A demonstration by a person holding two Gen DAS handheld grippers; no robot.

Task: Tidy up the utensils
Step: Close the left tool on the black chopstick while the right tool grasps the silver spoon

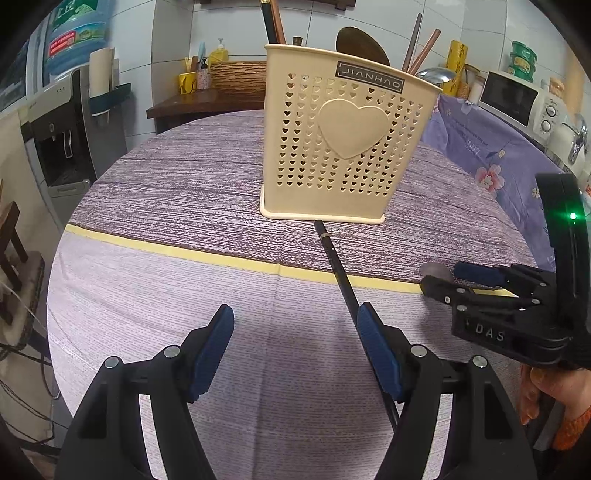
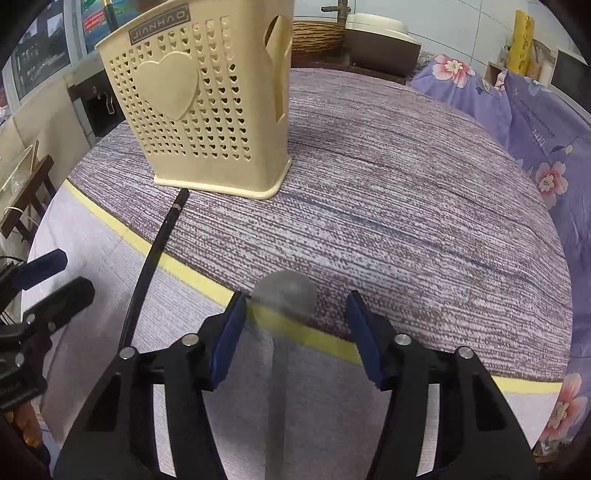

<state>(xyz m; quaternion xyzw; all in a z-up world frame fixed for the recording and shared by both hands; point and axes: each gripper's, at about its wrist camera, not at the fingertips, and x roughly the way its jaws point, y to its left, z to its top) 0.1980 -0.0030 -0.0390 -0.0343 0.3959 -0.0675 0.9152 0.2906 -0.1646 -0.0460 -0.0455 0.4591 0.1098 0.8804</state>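
Left gripper (image 1: 295, 332): jaws wide, nothing between the pads; black chopstick (image 1: 334, 260) lies on the tablecloth (image 1: 184, 288), passing just outside its right pad (image 1: 376, 347), tip near the holder's base. Right gripper (image 2: 295, 332): jaws apart, blurred spoon (image 2: 286, 295) between them, no pad pressing it. Cream utensil holder (image 1: 332, 147) stands upright beyond, holding other utensils.

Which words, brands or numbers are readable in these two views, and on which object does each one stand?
"JIANHAO": dark label near the top of the cream utensil holder, readable in both views.
"DAS": raised letters on the body of the right tool, in the left wrist view.
Red label on the water bottle: too blurred to read.
Print on the purple floral cloth: too small to read.
Microwave dial markings: too small to read.
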